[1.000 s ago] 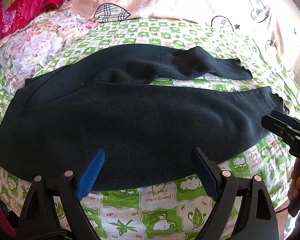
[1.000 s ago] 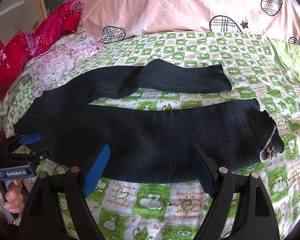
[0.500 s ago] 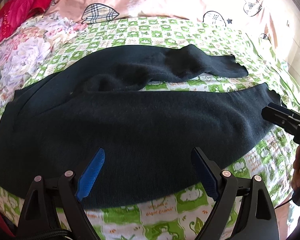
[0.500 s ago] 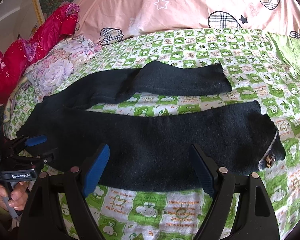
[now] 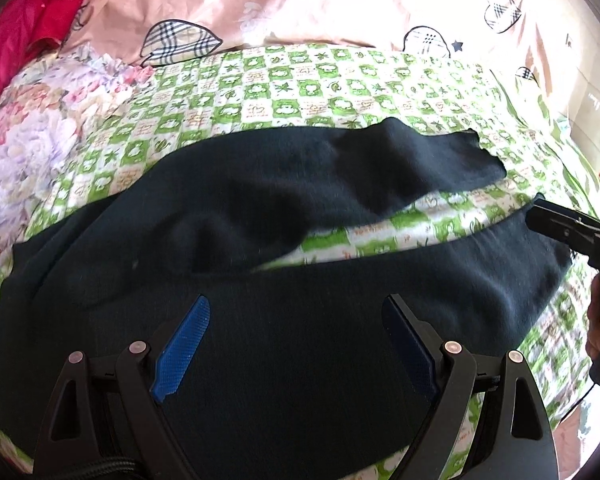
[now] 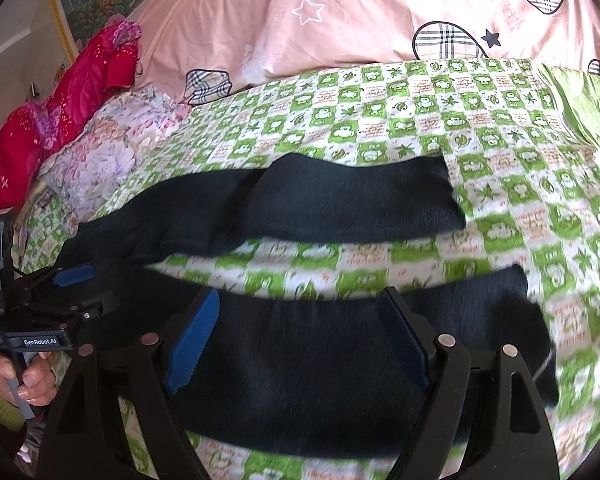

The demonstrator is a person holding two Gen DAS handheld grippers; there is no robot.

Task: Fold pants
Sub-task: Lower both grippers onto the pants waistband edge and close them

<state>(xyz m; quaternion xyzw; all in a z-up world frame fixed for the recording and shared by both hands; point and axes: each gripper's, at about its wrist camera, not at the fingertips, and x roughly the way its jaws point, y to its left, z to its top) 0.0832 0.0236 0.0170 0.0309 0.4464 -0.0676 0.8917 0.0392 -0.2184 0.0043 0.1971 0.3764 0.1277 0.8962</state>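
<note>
Dark pants (image 5: 300, 320) spread flat across bed (image 5: 340, 80), legs split apart w/ sheet showing between. Left gripper (image 5: 296, 344) over waist end, right gripper (image 6: 300, 340) over near leg; both w/ fingers wide apart, nothing clamped. Prob. approach step, pre-fold. Next: drop onto near edge, pinch, carry over far leg.

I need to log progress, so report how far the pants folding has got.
Done: the dark pants lie spread flat on the green checked sheet, legs apart, with no fold made. In hand: nothing; the left gripper and right gripper hover open over the near leg, gripping no cloth. Left: every fold, starting with bringing one leg onto the other.
</note>
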